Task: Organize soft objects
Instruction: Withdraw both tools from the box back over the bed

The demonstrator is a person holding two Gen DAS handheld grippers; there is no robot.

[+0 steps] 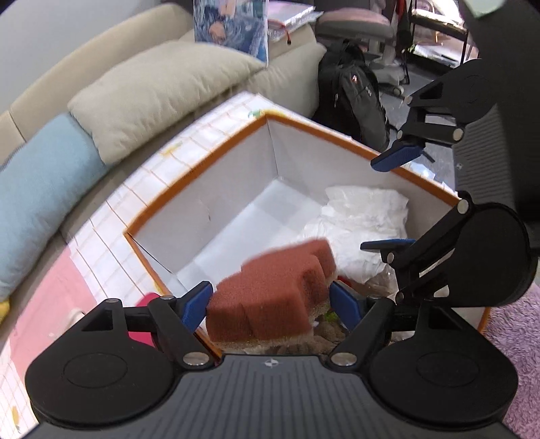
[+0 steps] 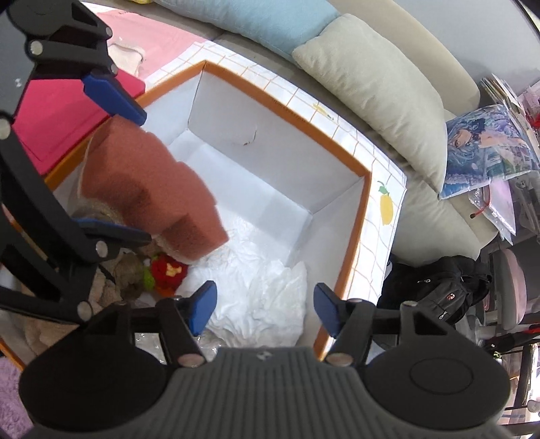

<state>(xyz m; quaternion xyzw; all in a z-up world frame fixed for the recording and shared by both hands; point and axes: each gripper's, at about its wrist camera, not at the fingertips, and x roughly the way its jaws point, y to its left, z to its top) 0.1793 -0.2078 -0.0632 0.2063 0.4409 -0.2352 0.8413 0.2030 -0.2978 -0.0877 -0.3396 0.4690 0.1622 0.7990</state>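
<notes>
- Where the scene stretches widest, a beige sofa (image 1: 44,81) runs behind everything, carrying a beige cushion (image 1: 158,91) and a light blue cushion (image 1: 40,192) that touch end to end.
- Pressed against the sofa's front stands the storage box (image 1: 202,169), white inside with an orange rim and a white grid-patterned outside; a yellow lemon print (image 2: 386,202) shows on one outer wall.
- On the floor beside the box's far corner sits a black backpack (image 1: 354,101), with a grey office chair (image 1: 357,30) beyond it.
- Inside the box, a crumpled white cloth (image 2: 256,293) lies on the bottom along one side, near the corner closest to the right wrist camera.
- Above the box's open top is the brown sponge (image 1: 270,290), a notched foam block with a paler yellowish layer underneath, blurred in both views.
- On either side of that sponge sit the blue fingers (image 1: 197,304) of the left gripper (image 1: 273,304), squeezing it between them.
- Over the white cloth hangs the right gripper (image 2: 263,307), its fingers spread wide with nothing between them.
- Beneath the sponge, in the box, a small red crocheted toy (image 2: 168,270) with green and yellow details lies beside some brownish plush material.
- Just outside the box lies a flat pink pad (image 2: 64,114).
</notes>
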